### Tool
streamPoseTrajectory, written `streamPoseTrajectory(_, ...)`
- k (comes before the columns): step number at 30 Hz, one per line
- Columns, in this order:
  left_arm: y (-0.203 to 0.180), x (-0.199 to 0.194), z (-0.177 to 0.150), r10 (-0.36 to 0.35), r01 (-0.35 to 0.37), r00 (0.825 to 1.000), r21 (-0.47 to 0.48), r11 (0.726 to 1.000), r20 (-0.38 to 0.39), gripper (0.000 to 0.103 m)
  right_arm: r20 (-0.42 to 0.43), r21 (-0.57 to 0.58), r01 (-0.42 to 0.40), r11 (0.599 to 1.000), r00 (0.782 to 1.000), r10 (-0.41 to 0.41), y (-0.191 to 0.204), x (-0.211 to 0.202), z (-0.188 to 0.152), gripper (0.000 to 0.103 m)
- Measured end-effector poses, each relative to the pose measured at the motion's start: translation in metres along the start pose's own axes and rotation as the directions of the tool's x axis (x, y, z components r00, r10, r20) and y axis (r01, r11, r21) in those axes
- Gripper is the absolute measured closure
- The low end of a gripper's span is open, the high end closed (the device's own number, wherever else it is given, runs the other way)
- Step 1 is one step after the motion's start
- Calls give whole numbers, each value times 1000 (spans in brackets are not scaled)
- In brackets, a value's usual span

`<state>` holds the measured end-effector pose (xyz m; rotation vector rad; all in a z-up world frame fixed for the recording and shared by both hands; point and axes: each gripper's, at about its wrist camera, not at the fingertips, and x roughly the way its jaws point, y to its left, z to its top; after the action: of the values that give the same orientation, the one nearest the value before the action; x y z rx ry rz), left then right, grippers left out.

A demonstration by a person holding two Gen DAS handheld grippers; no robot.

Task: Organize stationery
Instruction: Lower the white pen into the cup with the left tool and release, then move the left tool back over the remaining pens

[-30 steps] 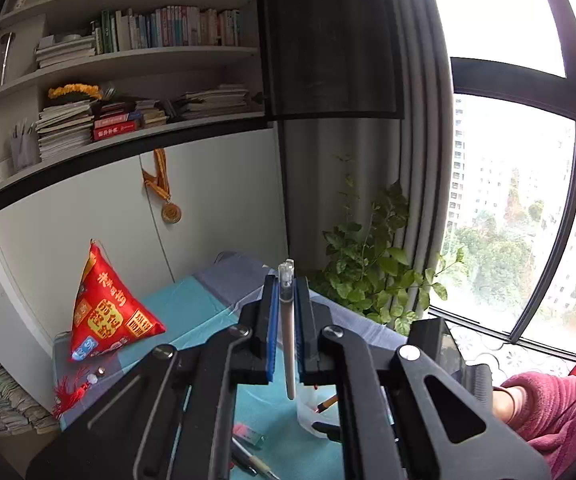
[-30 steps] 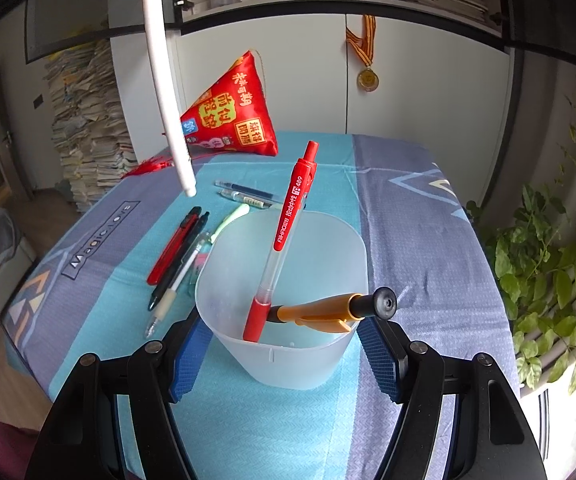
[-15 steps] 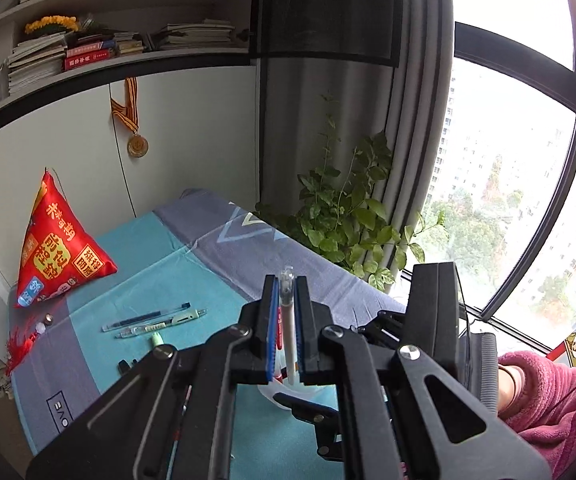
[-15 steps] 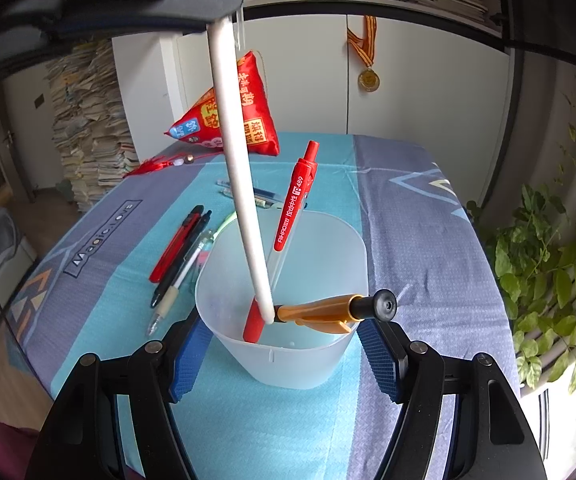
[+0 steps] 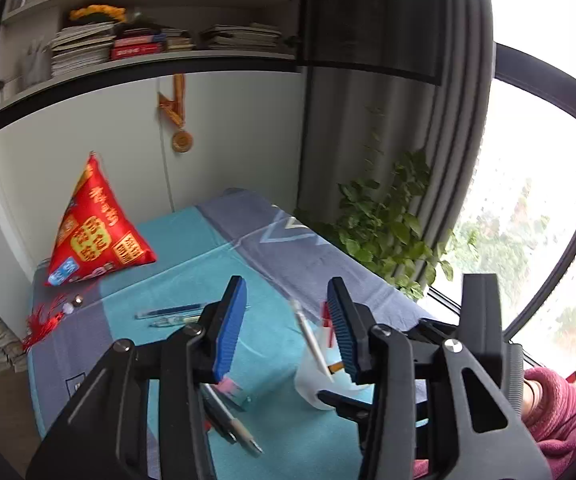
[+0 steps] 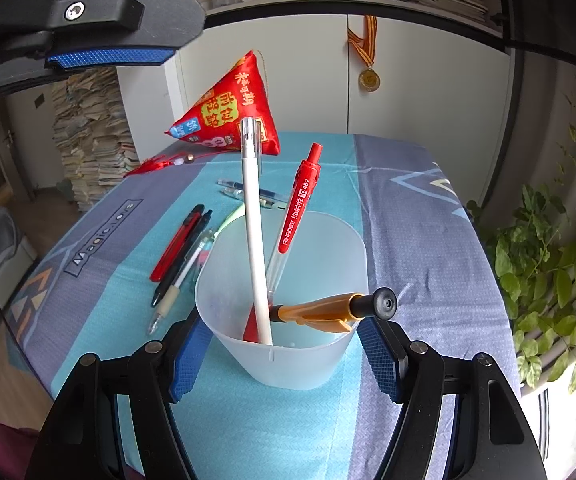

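Observation:
A translucent white cup [image 6: 288,356] stands on the table between my right gripper's [image 6: 284,348] blue pads, which hold its sides. In it stand a white pen [image 6: 254,232], a red pen [image 6: 297,212] and an orange pen with a black end [image 6: 335,308]. My left gripper [image 5: 286,320] is open and empty above the cup [image 5: 311,380]; the white pen [image 5: 309,340] shows between its pads, free of them. One left pad [image 6: 108,56] shows at the upper left of the right wrist view.
Several loose pens lie on the blue tablecloth left of the cup: red and black ones [image 6: 180,248], a clear one [image 6: 176,288], two near the back [image 6: 232,188]. A red triangular pouch [image 6: 228,112] sits at the far edge. A plant [image 6: 547,256] stands to the right.
My left gripper lowered the white pen into the cup, then opened and let it go. The pen now leans in the cup. The right gripper has not moved.

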<state>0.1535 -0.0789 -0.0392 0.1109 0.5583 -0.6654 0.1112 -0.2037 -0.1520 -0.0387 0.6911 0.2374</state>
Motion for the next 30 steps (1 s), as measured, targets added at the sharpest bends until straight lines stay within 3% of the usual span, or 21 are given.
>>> streamPoseTrajectory(2, 18, 3, -3, 62, -64, 998, -57, 996, -21, 63, -1, 2, 0, 1000, 1000, 0, 0, 0, 0, 32)
streamPoseTrajectory(5, 45, 16, -13, 166, -179, 981, -133, 975, -102, 63, 0, 1, 0, 1000, 1000, 0, 0, 0, 0, 31)
streamPoseTrajectory(8, 70, 34, -30, 199, -238, 961, -206, 949, -193, 64, 0, 2, -2, 1000, 1000, 2, -1, 0, 1, 32)
streamPoseTrajectory(13, 89, 63, -54, 241, -320, 918, -229, 919, -315, 65, -3, -1, 0, 1000, 1000, 0, -1, -1, 2, 32)
streamPoseTrajectory(18, 103, 90, -63, 315, -409, 876, -214, 887, -366, 65, -7, -4, 2, 1000, 1000, -2, 0, 0, 2, 32)
streamPoseTrajectory(25, 124, 127, -69, 321, -459, 835, -244, 854, -447, 65, -9, -4, 2, 1000, 1000, -2, 0, 0, 3, 32)
streamPoseTrajectory(28, 130, 133, -70, 302, -461, 837, -292, 838, -455, 67, -9, 3, -2, 1000, 1000, 2, -1, 0, 3, 32)
streamPoseTrajectory(30, 132, 137, -70, 316, -482, 826, -292, 826, -467, 69, -10, 3, -3, 1000, 1000, 3, -1, 0, 3, 32)
